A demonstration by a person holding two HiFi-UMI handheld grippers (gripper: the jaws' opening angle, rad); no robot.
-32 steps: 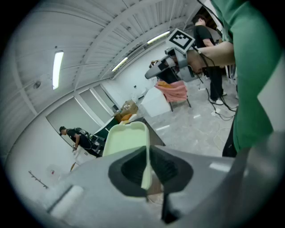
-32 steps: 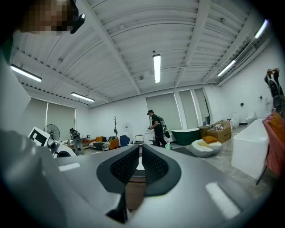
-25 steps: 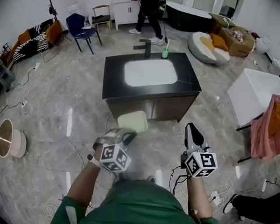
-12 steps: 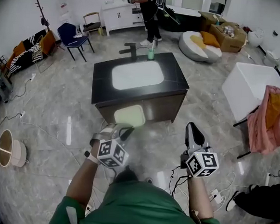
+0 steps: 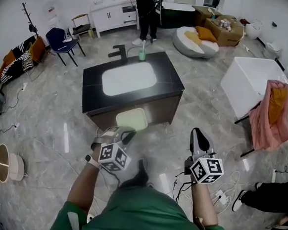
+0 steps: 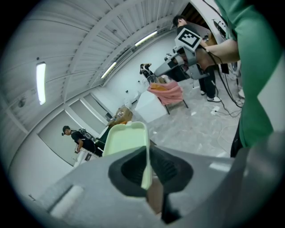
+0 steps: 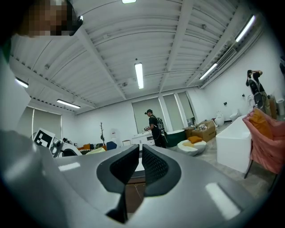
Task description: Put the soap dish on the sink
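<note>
My left gripper (image 5: 124, 134) has its jaws clamped on the near rim of the pale green soap dish (image 5: 132, 119). In the left gripper view that rim sits pinched edge-on between the dark pads (image 6: 165, 168), and the rest of the dish (image 6: 126, 139) sticks out beyond them. I hold it by one edge so the body of the dish stays clear of my jaws and can go down flat on a surface without me in the way. In the head view it lies about level, hollow side up, at 12 o'clock from my left gripper, in the air over the floor. It is short of the sink (image 5: 171, 78) and not touching it. The sink unit stands at 12 o'clock ahead of me, a dark counter round a white basin (image 5: 128, 78). The faucet (image 5: 120, 51) and a green cup (image 5: 142, 54) stand on the far edge, at 12 and 1 o'clock of the basin. So I judge the bare counter at the basin's 3 or 9 o'clock to be the likeliest place to put the dish down. My right gripper (image 5: 198, 136) hangs at 3 o'clock of the left one, well apart from it. Its jaws (image 7: 139, 162) are drawn together with only a slit between them and nothing in it. It has no part in the carry, so it is held low and out of the way.
</note>
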